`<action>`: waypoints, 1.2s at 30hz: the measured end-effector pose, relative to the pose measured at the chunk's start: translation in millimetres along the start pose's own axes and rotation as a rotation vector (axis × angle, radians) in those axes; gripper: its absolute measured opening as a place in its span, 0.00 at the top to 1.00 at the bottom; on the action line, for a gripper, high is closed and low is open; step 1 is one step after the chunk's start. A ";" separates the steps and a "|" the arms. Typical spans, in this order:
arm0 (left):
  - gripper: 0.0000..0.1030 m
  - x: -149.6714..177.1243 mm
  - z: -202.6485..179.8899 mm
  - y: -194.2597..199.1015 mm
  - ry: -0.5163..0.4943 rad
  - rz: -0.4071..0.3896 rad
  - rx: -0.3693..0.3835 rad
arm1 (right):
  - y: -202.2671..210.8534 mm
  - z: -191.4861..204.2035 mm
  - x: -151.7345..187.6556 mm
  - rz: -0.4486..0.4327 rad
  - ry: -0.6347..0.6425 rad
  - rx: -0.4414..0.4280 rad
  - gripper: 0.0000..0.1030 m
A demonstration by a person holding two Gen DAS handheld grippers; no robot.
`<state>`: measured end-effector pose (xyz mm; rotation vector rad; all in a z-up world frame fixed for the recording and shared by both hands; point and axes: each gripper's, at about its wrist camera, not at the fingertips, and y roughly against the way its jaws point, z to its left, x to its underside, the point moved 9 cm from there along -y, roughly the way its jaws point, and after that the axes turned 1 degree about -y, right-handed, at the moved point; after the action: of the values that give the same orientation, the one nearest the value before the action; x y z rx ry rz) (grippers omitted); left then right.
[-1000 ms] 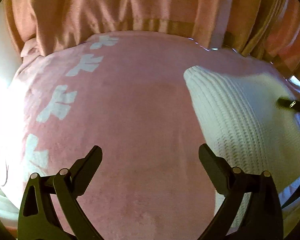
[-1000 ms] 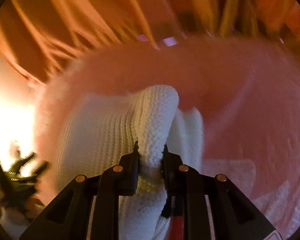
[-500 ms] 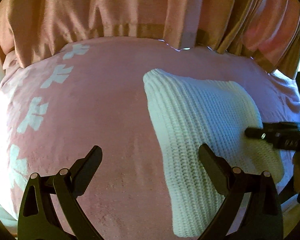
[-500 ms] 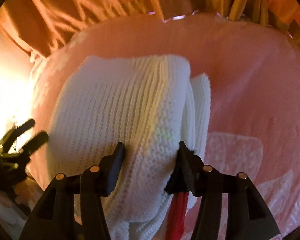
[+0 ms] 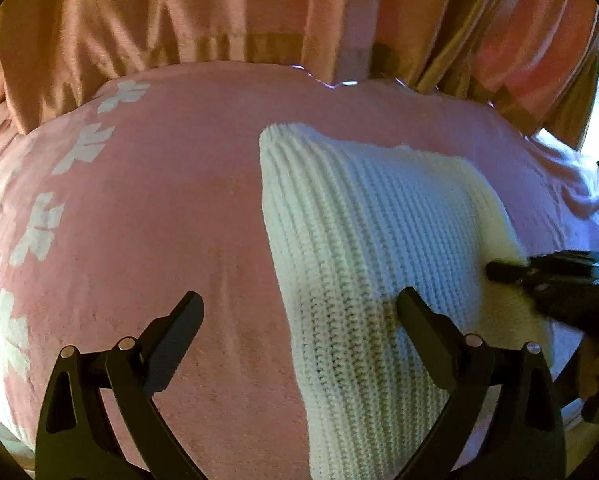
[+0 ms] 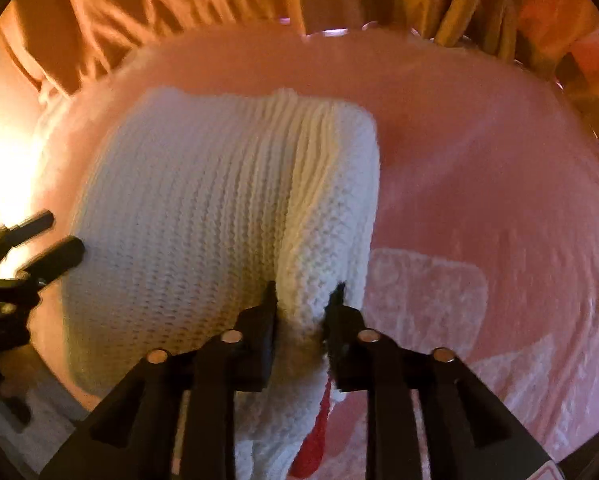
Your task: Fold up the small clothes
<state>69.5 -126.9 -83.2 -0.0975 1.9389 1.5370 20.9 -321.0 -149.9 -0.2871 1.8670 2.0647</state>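
A white knitted garment (image 5: 379, 248) lies folded on the pink blanket (image 5: 159, 220). My left gripper (image 5: 299, 312) hovers open above its left edge, the left finger over bare blanket and the right finger over the knit, with nothing gripped. My right gripper (image 6: 304, 300) is closing, its pads pinching a raised ridge of the knit (image 6: 303, 272) at the garment's right side. A red piece (image 6: 315, 440) hangs under that ridge. In the left wrist view the right gripper (image 5: 507, 270) sits at the garment's right edge. The left gripper (image 6: 55, 240) shows at the far left of the right wrist view.
Orange-pink curtains (image 5: 259, 12) hang along the far edge of the blanket. White bow prints (image 5: 87, 148) run down its left side, and a pale patch (image 6: 423, 296) lies right of the garment. Bright light washes out the left edge (image 6: 3, 160).
The left gripper has moved toward the garment, which now reaches under its right finger. The right gripper's jaws opened wide around the knit, then closed again on a narrower ridge.
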 end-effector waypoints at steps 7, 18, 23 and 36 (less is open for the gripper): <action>0.08 -3.0 -11.4 -1.7 -0.008 -0.007 0.005 | 46.9 -2.9 6.1 -0.106 -0.076 -0.131 0.65; 0.08 0.3 -20.7 -4.8 -0.027 -0.009 -0.022 | 42.1 9.8 60.0 -0.088 -0.177 -0.224 0.60; 0.08 7.2 -24.7 -0.6 -0.013 -0.010 -0.012 | 66.3 13.3 51.5 -0.165 -0.169 -0.249 0.58; 0.07 23.4 -27.5 6.5 -0.010 -0.005 0.011 | 77.3 9.7 64.7 -0.177 -0.139 -0.217 0.92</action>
<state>36.2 -141.8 -87.3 -0.0895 1.9376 1.5212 -67.4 -309.9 -101.5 -0.3401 1.4842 2.1079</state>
